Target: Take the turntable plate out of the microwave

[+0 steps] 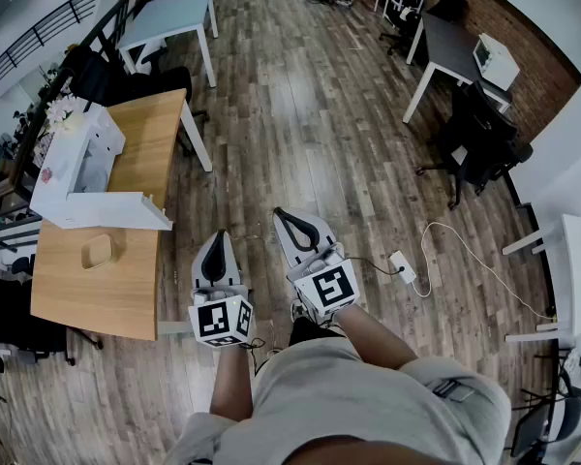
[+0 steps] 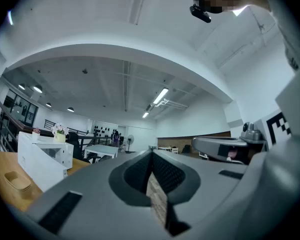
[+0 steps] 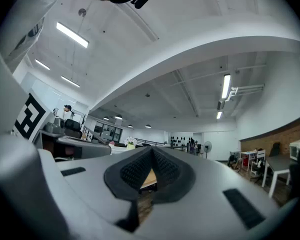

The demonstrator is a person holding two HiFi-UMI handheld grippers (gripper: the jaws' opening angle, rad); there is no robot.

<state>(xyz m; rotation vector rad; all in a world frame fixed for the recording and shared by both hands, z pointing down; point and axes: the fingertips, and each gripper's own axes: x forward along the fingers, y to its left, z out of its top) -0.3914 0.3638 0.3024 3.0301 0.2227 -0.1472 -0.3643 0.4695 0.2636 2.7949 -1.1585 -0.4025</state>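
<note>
A white microwave [image 1: 76, 159] stands on the wooden table [image 1: 126, 294] at the left, its door [image 1: 105, 211] swung open toward me. The same microwave [image 2: 42, 156] shows at the left of the left gripper view. I cannot see the turntable plate; the microwave's inside is hidden. My left gripper [image 1: 216, 235] and right gripper [image 1: 283, 213] hover side by side over the floor, right of the table and apart from the microwave. Both are shut with nothing between the jaws, as the left gripper [image 2: 151, 153] and right gripper [image 3: 152, 150] show in their own views.
A small tan dish [image 1: 97, 252] lies on the table in front of the microwave. Flowers [image 1: 60, 112] sit on top of it. A power strip [image 1: 403, 264] with a white cable lies on the wood floor to my right. Black chairs [image 1: 479, 139] and white desks [image 1: 169, 13] stand farther off.
</note>
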